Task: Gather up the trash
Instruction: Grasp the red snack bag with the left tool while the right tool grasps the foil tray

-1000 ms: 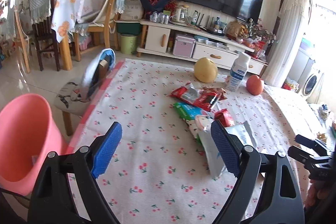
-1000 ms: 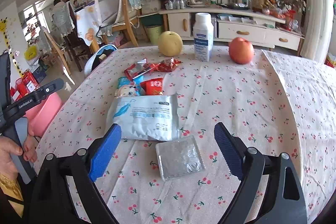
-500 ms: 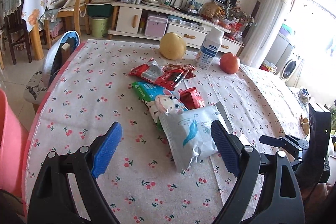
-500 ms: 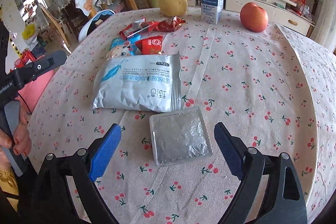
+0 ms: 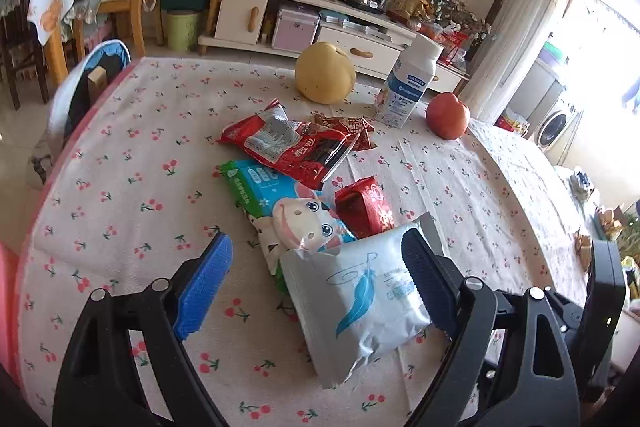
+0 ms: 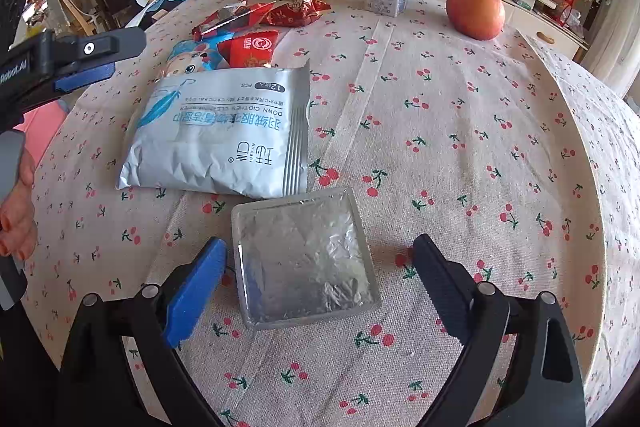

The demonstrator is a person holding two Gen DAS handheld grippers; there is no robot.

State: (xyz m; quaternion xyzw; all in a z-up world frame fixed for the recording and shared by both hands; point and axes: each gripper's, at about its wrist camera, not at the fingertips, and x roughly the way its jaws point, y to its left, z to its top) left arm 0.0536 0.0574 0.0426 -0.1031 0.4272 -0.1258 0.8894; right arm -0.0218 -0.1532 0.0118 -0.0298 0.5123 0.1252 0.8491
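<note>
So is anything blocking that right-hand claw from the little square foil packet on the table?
Nothing visible does. The right gripper is open, and the foil packet lies flat on the cherry tablecloth between its fingers, with bare cloth on either side. The grey wipes pouch lies just beyond the packet, not in the way.

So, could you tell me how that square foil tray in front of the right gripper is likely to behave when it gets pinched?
The foil tray looks thin and crinkled, so it will probably dent or fold between the right gripper's open fingers. It seems empty, so probably light, and may skid on the tablecloth if nudged.
</note>
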